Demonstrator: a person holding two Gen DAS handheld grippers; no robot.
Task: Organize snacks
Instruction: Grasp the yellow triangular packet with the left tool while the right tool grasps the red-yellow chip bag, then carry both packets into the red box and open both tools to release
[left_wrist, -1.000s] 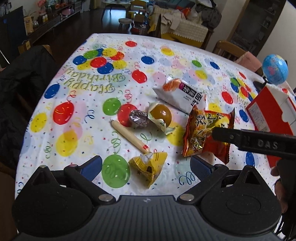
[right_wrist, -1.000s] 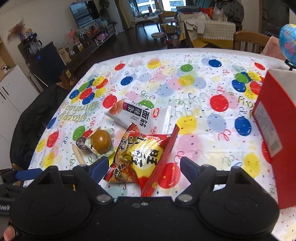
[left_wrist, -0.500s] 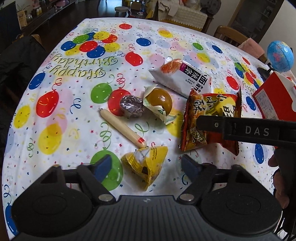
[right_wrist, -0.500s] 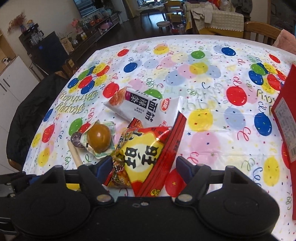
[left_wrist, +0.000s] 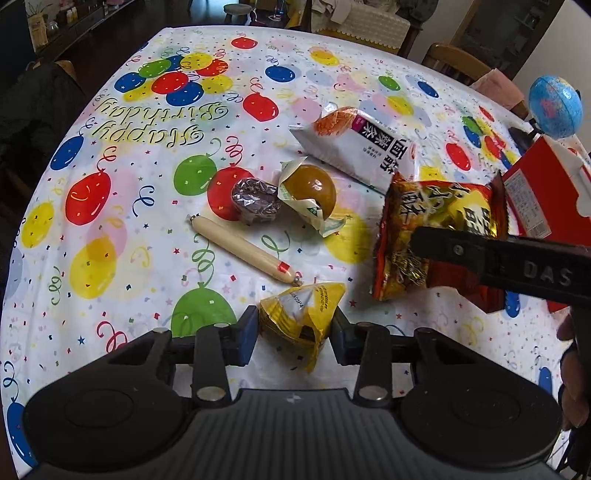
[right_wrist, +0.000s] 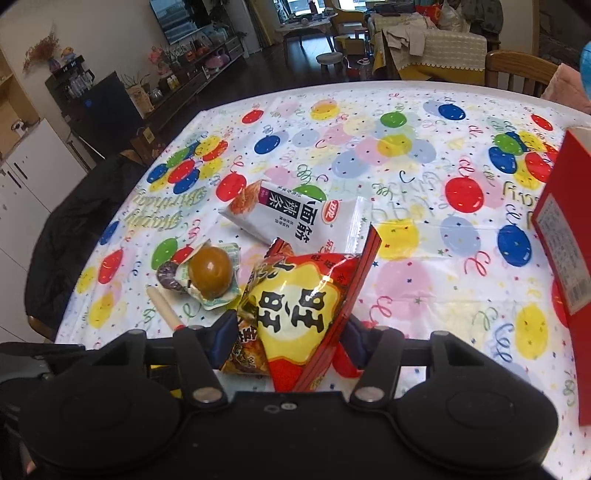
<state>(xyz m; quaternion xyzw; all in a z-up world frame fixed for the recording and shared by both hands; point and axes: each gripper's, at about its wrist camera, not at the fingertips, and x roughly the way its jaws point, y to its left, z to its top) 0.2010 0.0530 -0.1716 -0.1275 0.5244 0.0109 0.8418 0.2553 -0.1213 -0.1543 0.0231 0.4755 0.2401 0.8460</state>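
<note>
- Snacks lie in a bunch on the table (left_wrist: 110, 266), which has a balloon cloth on it.
- The left gripper (left_wrist: 294, 328) squeezes a small yellow packet (left_wrist: 301, 314) near the table's front edge; both blue pads touch its sides.
- The right gripper (right_wrist: 291, 334) pinches a red and yellow snack bag (right_wrist: 306, 295) by its near end; the bag looks puffed and crinkled.
- A sausage stick (left_wrist: 243, 249) lies just past the yellow packet.
- A dark foil candy (left_wrist: 255, 199) touches a brown egg in a clear wrapper (left_wrist: 310, 188).
- A white packet with black letters (left_wrist: 354, 147) lies behind them.
- A red box (right_wrist: 565, 251) stands on the right side of the table.
- A small blue globe (left_wrist: 554, 107) sits behind the box.
</note>
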